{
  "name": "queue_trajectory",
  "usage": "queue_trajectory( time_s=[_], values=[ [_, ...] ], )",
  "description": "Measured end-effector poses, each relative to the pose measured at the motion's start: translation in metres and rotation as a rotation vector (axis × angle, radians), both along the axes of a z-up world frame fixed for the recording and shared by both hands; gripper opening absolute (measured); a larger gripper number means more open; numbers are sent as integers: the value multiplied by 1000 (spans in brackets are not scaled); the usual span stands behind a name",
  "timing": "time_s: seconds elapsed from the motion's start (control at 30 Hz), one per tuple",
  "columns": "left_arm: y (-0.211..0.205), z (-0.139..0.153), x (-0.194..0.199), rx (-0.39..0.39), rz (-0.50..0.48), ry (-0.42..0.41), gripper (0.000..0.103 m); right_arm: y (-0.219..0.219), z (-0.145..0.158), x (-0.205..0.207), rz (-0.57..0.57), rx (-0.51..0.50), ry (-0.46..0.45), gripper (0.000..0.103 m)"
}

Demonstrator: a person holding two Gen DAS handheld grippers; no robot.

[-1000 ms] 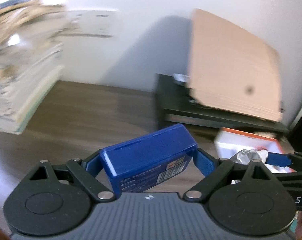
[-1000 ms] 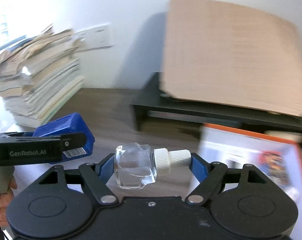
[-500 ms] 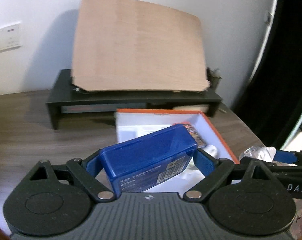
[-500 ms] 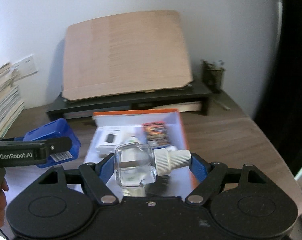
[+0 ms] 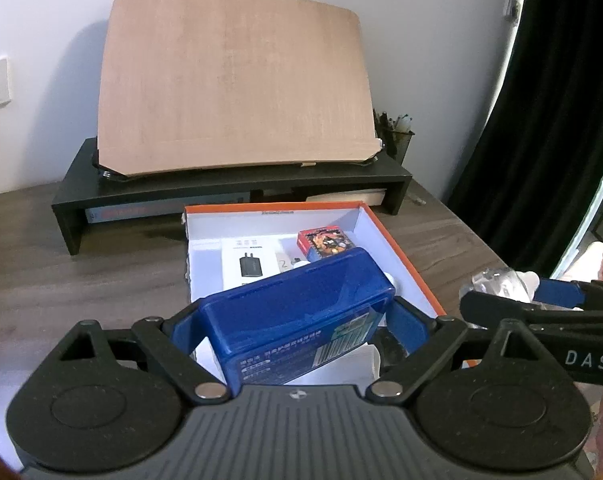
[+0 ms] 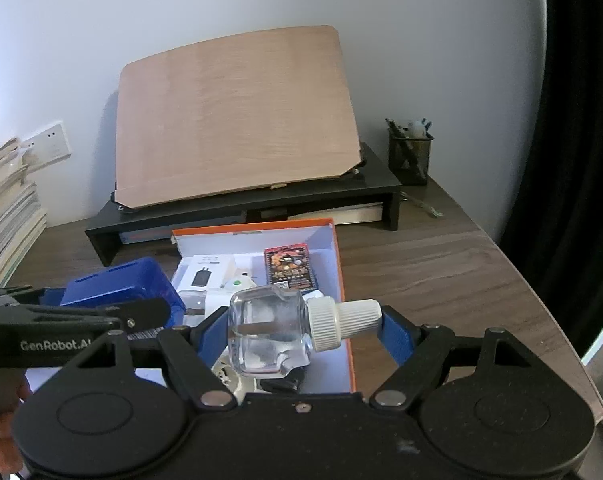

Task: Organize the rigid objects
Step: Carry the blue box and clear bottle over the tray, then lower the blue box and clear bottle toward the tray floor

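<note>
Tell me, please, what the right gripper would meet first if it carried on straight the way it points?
Probably the orange-rimmed box: the right gripper, holding the clear bottle, points down into it, likely onto the items inside; depth is unclear.

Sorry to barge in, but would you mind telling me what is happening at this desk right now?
A person is tidying small items into the orange-rimmed box on the wooden desk, with a handheld gripper in each hand. The left gripper has its jaws clamped on a blue plastic case, held above the box. The right gripper grips a clear glass bottle with a white cap sideways, also over the box. Inside already lie a charger package and a red card pack.
</note>
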State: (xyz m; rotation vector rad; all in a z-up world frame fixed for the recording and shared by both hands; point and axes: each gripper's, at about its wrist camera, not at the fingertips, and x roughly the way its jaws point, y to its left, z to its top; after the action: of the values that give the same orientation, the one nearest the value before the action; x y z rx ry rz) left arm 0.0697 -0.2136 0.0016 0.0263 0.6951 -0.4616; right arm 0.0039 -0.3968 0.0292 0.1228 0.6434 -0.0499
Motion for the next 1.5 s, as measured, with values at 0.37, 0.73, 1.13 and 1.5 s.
queue_trajectory(
  time_s=[0.37,0.73,1.13,1.5],
  values=[
    [8,3,2,6,61,0,95,7,1,14,49,5,-6,93],
    [10,3,8,1,88,-1,95,8,-2,21,59,3,5,93],
    [12,2,14,4,88,1,95,11,-7,29,68,-1,15,93],
    [14,1,18,3,91,5,95,14,-10,34,71,-3,23,93]
  ],
)
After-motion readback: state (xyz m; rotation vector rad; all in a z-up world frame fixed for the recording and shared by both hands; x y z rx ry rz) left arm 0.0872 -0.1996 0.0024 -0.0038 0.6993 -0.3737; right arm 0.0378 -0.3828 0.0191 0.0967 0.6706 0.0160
